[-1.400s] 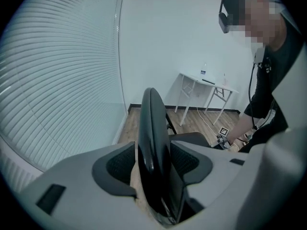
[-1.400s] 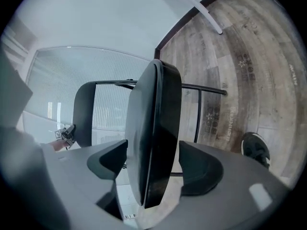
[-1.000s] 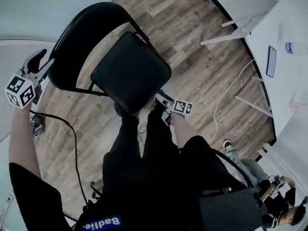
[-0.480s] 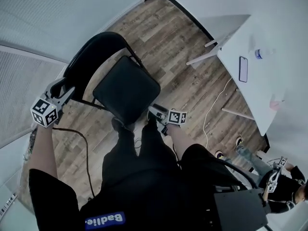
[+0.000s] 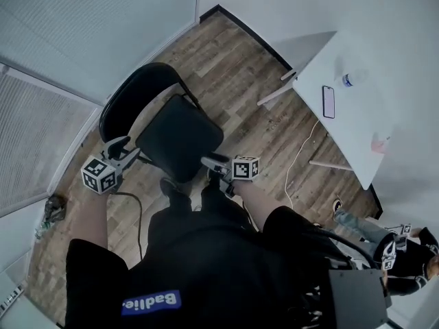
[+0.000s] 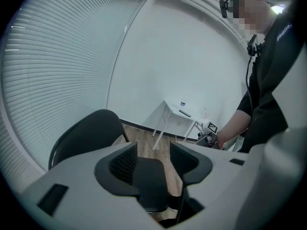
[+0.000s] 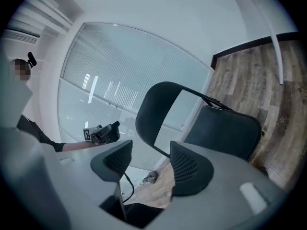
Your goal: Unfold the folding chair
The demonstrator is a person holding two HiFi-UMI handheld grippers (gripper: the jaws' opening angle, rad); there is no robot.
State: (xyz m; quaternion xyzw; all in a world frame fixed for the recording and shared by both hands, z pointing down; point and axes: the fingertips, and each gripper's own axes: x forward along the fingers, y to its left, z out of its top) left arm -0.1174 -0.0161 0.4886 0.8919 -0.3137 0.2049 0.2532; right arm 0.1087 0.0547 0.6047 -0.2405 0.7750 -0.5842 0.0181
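White room, wood floor (image 5: 241, 64) beneath me.
Blinds (image 5: 82, 26) cover the window on my left; a white table (image 5: 357, 132) stands against the wall (image 5: 274, 5), with a phone (image 5: 328, 102) and a bottle (image 5: 349, 79) at one end.

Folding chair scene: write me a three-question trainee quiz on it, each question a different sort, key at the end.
1. True or false: the folding chair stands unfolded on the wood floor, seat down.
2. What lies on the white table?
A. a phone and a bottle
B. a laptop
C. a stack of plates
3. Fill in: the left hand-held gripper has its jaws ____, gripping nothing.

Key: 1 true; 2 A; 3 apart.
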